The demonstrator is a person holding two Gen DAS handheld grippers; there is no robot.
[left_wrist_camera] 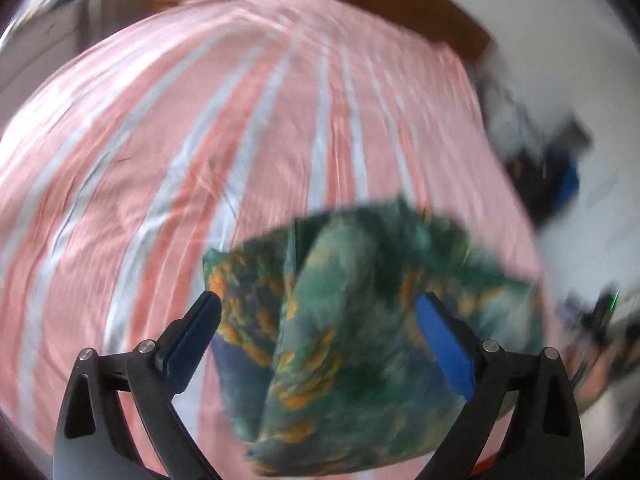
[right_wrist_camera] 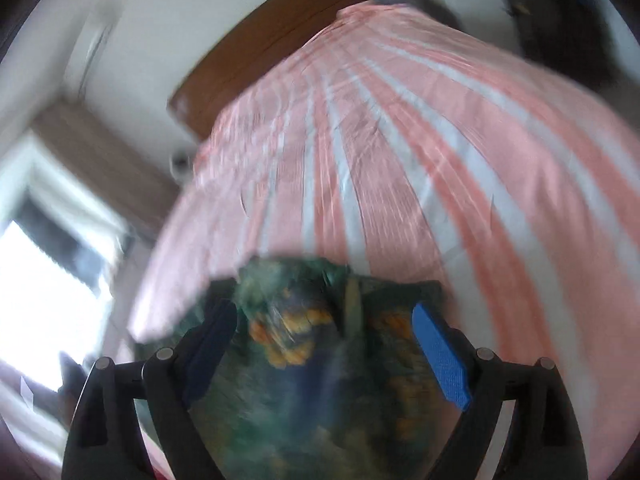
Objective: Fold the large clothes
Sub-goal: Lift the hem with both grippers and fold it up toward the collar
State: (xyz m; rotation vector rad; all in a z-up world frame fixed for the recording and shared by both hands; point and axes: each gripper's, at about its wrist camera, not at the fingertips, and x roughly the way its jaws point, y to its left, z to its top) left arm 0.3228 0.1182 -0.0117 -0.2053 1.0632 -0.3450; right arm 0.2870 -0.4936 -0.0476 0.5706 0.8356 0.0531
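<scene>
Folded green garment (left_wrist_camera: 360, 320) near striped bedsheet's (left_wrist_camera: 200, 140) edge, wide sheet beyond.

Blurred right claw (right_wrist_camera: 322, 320) with jaws spread wide, green, blue and orange patterned garment (right_wrist_camera: 316, 380) bunched between them, pink-and-white striped bed (right_wrist_camera: 420, 152) beyond, brown headboard (right_wrist_camera: 272, 32), bright window (right_wrist_camera: 44, 292) at left

Left gripper (left_wrist_camera: 318, 312) and right gripper (right_wrist_camera: 324, 320) look alike: black triangular-cutout finger arms, silver round screws, blue textured pads (left_wrist_camera: 444, 352)
</scene>
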